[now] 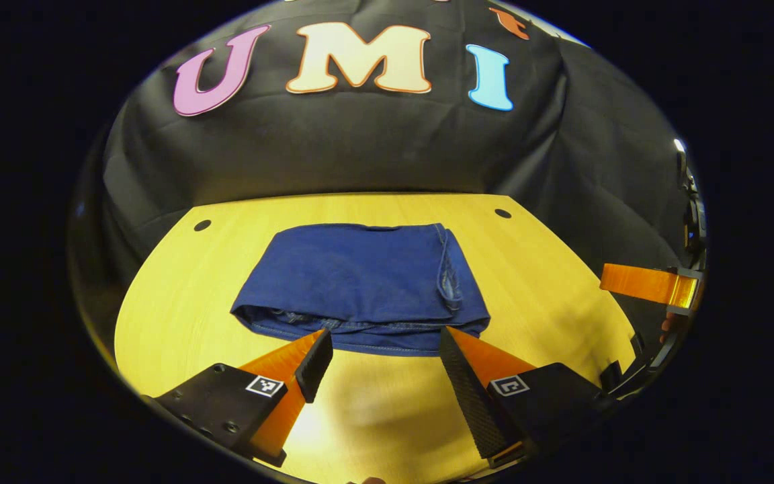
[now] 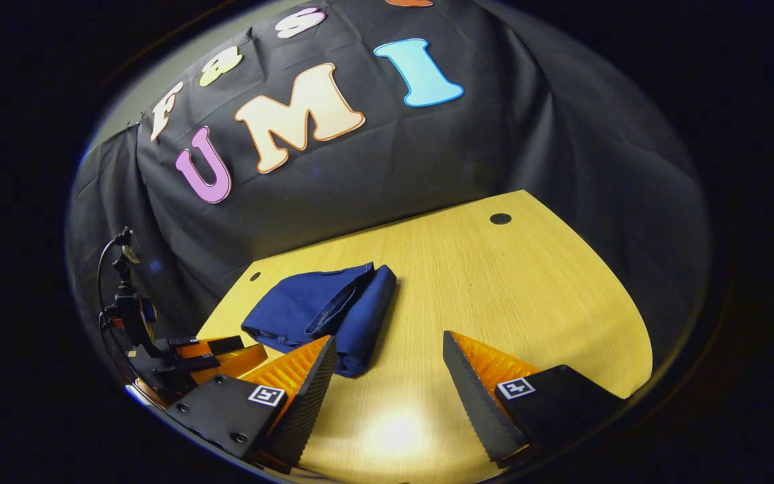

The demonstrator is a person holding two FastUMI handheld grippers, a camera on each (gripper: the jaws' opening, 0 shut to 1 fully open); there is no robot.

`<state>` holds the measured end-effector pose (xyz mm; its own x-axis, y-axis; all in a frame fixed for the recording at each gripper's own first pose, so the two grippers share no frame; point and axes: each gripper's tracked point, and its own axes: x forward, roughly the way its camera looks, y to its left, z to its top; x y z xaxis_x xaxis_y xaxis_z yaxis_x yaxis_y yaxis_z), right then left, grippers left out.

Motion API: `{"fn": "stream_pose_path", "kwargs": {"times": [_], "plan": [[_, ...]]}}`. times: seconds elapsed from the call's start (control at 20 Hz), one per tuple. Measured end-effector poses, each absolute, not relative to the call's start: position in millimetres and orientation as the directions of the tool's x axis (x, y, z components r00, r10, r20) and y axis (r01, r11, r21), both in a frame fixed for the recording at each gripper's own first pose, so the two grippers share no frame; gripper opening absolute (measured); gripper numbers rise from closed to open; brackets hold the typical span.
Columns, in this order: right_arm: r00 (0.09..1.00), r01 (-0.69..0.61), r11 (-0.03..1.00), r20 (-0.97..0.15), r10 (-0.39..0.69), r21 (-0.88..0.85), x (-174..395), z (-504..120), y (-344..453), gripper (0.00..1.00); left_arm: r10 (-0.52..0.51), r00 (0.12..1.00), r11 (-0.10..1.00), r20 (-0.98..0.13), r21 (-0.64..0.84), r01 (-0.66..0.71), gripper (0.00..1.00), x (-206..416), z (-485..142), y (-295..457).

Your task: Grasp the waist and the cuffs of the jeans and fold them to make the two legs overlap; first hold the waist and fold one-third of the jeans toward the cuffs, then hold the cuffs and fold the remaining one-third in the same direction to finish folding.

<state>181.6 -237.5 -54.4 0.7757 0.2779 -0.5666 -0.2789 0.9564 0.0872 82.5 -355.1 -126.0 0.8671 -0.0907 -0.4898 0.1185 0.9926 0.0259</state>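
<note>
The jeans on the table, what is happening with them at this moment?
The jeans lie folded into a compact bundle on the wooden table. Neither gripper holds them. The left hand-held gripper is open just in front of the bundle's near edge. The right hand-held gripper is also open, off to the bundle's side. The folding looks finished.

**Colours and Patterns Observed**

The jeans [image 1: 360, 282] were dark blue denim with lighter stitching along the seams. The tabletop [image 1: 548, 296] was yellow wood with a fine straight grain and small dark round holes [image 1: 502, 214]. The booth wall [image 1: 360, 148] was plain black cloth. Square black-and-white markers [image 1: 265, 386] sat on each hand-held gripper.
</note>
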Motion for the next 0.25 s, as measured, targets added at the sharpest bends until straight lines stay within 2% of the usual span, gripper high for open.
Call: {"fn": "stream_pose_path", "kwargs": {"times": [0.25], "plan": [[0.779,-0.294,0.953,-0.560,0.282,0.071,177.9,-54.3,-239.1,0.98,-0.044,0.877,0.998,-0.479,0.020,0.061,0.96,79.7,-127.2,-337.1]]}}
